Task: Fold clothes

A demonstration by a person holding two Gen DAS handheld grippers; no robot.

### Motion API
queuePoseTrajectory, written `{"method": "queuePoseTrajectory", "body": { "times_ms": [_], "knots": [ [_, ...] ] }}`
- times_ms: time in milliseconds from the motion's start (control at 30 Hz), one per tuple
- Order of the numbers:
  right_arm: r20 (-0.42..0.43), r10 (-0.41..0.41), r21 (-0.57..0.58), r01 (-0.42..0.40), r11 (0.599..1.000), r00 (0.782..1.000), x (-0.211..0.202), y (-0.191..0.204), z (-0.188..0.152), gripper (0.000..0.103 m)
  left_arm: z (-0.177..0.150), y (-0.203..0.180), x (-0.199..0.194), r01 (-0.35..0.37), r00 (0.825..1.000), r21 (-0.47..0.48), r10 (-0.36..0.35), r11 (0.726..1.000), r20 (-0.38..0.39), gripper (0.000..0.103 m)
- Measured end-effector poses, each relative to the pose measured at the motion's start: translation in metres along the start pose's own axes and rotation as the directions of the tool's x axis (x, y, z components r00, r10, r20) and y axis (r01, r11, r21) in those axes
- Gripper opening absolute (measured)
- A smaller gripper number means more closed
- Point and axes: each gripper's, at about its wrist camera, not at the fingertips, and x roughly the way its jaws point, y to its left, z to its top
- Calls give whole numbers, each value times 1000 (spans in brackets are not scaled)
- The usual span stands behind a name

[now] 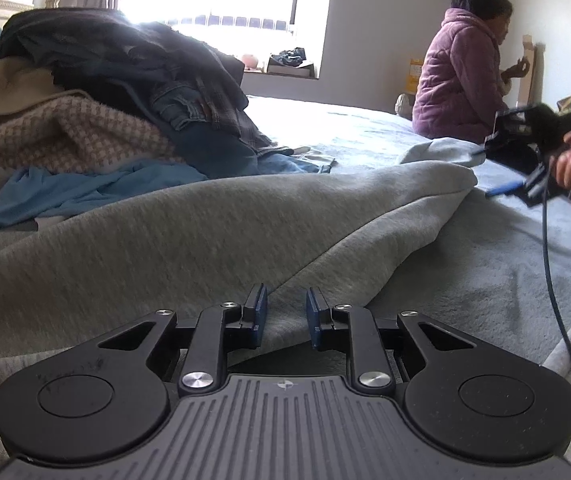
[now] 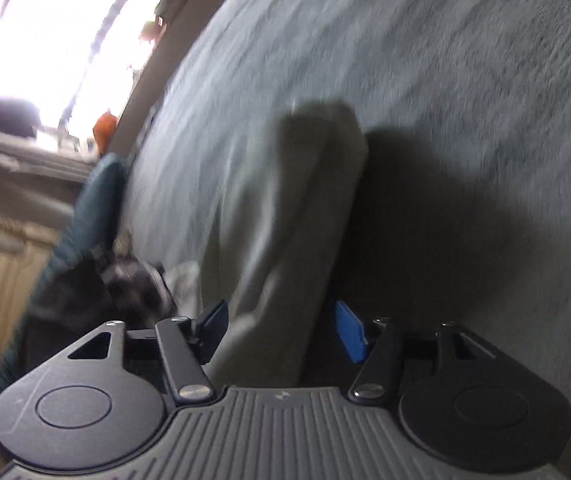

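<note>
Left gripper (image 1: pixel 285 316): pads narrowly apart, a fold of the grey garment (image 1: pixel 205 232) between them; grip unclear.
Right gripper (image 2: pixel 281 332): released, jaws wide around a grey sleeve (image 2: pixel 285 216).
Garment: spread on the bed (image 1: pixel 465 280).
Clothes pile (image 1: pixel 105 100): ten o'clock.

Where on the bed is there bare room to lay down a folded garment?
The bedcover is bare between the clothes pile and the seated person, and again right of the grey garment toward the bed's near edge. The left side is crowded with heaped clothes, and the grey garment fills the middle.
</note>
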Motion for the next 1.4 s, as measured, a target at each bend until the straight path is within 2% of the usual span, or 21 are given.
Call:
{"method": "queuePoseTrajectory", "body": {
  "times_ms": [133, 167, 233, 300, 467, 567, 633, 700, 767, 800, 833, 867, 900, 933, 967, 1000, 1033, 1100, 1167, 1233, 1400],
  "knots": [
    [-46, -60, -77, 56, 995, 997, 18, 15, -22, 58, 0, 0, 2, 7, 1000, -3, -7, 1000, 4, 17],
    [-34, -70, -112, 66, 992, 997, 20, 21, -25, 46, -1, 0, 3, 10, 1000, -2, -10, 1000, 1, 16],
    [-10, -56, -169, 54, 984, 998, 18, 32, -30, 10, -2, 0, 1, 28, 1000, 0, -28, 1000, 9, 15],
    [23, -30, -223, 35, 974, 999, 7, 43, -33, 0, -3, 0, -5, 58, 998, 4, -58, 998, 38, 14],
    [112, 3, -382, 41, 923, 994, -61, 70, -55, 0, -3, -9, -22, 114, 985, 65, -122, 991, 123, 15],
    [154, -10, -416, 74, 906, 988, -94, 72, -67, 0, -2, -16, -33, 147, 974, 108, -162, 983, 155, 15],
    [153, -58, -452, 122, 883, 987, -105, 66, -74, 1, -1, -18, -36, 146, 976, 116, -162, 982, 143, 16],
    [114, -107, -520, 151, 841, 988, -101, 66, -85, 4, 0, -18, -38, 129, 980, 115, -145, 985, 139, 17],
    [70, -128, -589, 145, 795, 989, -91, 74, -102, 13, 4, -14, -42, 117, 983, 84, -128, 989, 135, 17],
    [49, -123, -639, 125, 759, 991, -84, 80, -113, 27, 7, -9, -44, 112, 984, 58, -118, 992, 130, 18],
    [33, -108, -702, 100, 705, 994, -78, 86, -128, 35, 9, -3, -47, 112, 986, 32, -115, 993, 124, 18],
    [14, -89, -772, 67, 632, 996, -71, 95, -144, 43, 11, 3, -49, 114, 986, 7, -114, 993, 119, 20],
    [3, -73, -838, 42, 544, 997, -65, 104, -160, 46, 12, 10, -49, 119, 987, -14, -117, 993, 109, 24],
    [11, -61, -901, 37, 431, 998, -59, 112, -178, 49, 11, 17, -49, 120, 988, -24, -117, 992, 99, 27],
    [23, -48, -945, 37, 324, 999, -53, 119, -194, 57, 10, 22, -46, 112, 990, -26, -109, 993, 87, 31],
    [40, -32, -971, 46, 237, 999, -47, 123, -206, 58, 8, 26, -43, 94, 993, -27, -92, 995, 73, 31],
    [54, -21, -986, 57, 157, 998, -41, 126, -215, 58, 7, 30, -39, 77, 995, -32, -75, 996, 60, 31],
    [72, -23, -997, 73, 36, 997, -25, 132, -226, 59, 5, 35, -31, 68, 997, -55, -66, 996, 38, 31],
    [77, -25, -995, 76, -68, 997, -10, 136, -230, 58, 3, 38, -26, 64, 998, -60, -62, 996, 26, 31],
    [82, -46, -987, 75, -143, 996, 5, 137, -232, 58, 1, 36, -21, 49, 999, -41, -49, 998, 8, 31],
    [88, -110, -960, 54, -275, 990, 34, 125, -230, 58, -5, 33, -10, 23, 999, -7, -24, 1000, -41, 32]
  ]
}}
